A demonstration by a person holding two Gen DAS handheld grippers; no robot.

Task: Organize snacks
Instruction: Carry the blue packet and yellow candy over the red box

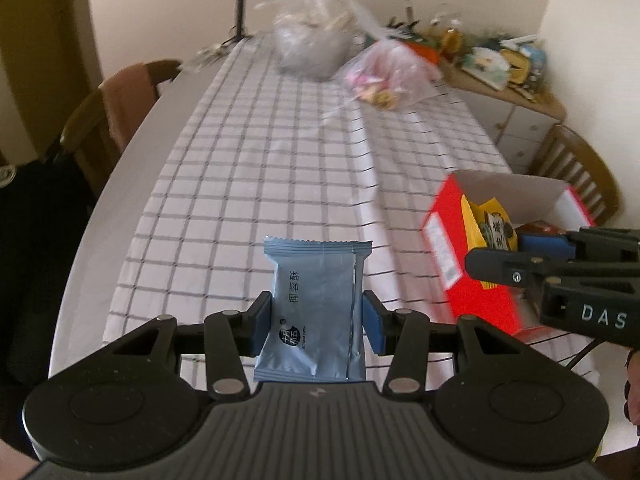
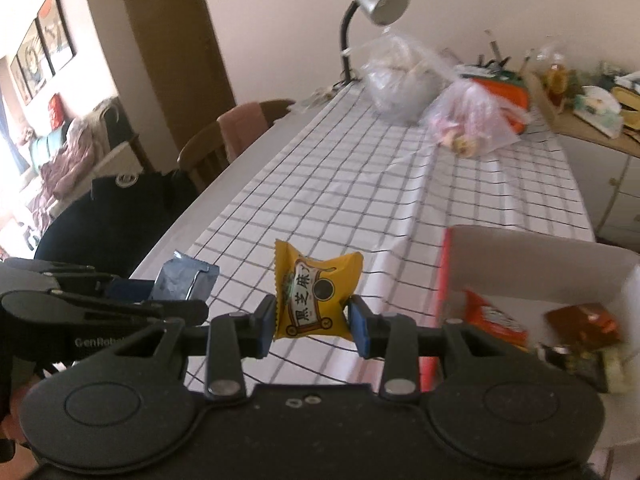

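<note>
1. The left tongs (image 1: 316, 322) are clamped on a blue snack packet (image 1: 316, 304), a flat foil pouch with crimped ends, held upright above the near end of the desk (image 1: 200, 128).
2. The right tongs (image 2: 312, 320) grip a yellow snack packet (image 2: 316, 294), a puffy pillow-shaped wrapper with printed characters, pinched by its sides between the blue pads (image 2: 358, 326).
3. The two tongs sit side by side; in the right wrist view the blue packet shows just left of the yellow one, apart from it.
4. Just right of both tongs stands a red cardboard box (image 1: 460, 248) with its top open and a white inner wall. In it lie several wrapped snacks: an orange packet (image 2: 496, 318), a brown one (image 2: 584, 320), and darker ones too blurred to name.
5. From the left wrist view, the yellow packet sits in front of the box's open top.
6. A white cloth with a dark grid (image 2: 360, 184) covers the desk, creased down its length.
7. At the far end lie two crinkled clear plastic bags (image 1: 384, 72), both filled, beside a silver gooseneck lamp (image 2: 376, 0).
8. Wooden chairs (image 1: 120, 116) flank the desk; a cluttered side cabinet (image 1: 520, 96) stands by the far right.
</note>
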